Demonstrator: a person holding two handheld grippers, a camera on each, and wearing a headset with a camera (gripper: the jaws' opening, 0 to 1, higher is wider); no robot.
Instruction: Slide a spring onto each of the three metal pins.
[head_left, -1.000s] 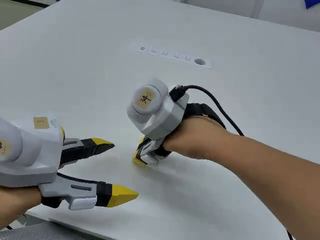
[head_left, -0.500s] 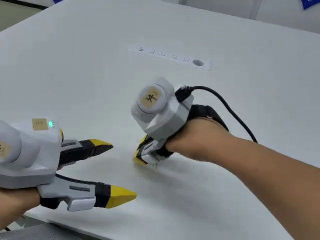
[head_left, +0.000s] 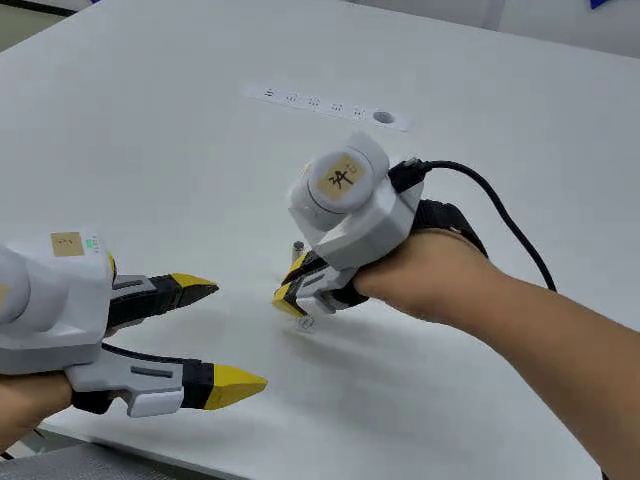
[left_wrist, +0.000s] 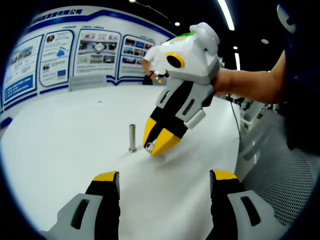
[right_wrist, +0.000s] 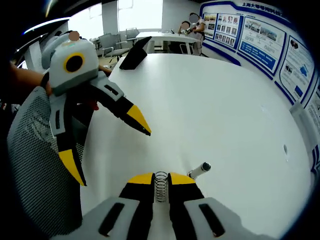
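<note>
My right hand-held gripper (right_wrist: 161, 177) clamps a spring (right_wrist: 160, 186) beside the pin (right_wrist: 199, 170). Next I must align them. My left hand-held gripper (left_wrist: 165, 175) gapes.

My right gripper (head_left: 290, 300) has a glossy white plastic shell and matt black jaws tipped in smooth yellow plastic; my left gripper (head_left: 238, 335) is made the same. The pin (left_wrist: 132, 138) is dull grey metal with a soft sheen. Just beside the pin, the spring (right_wrist: 160, 186) is thin bright wire. The table (head_left: 150, 150) under the pin is smooth, white and faintly glossy.
</note>
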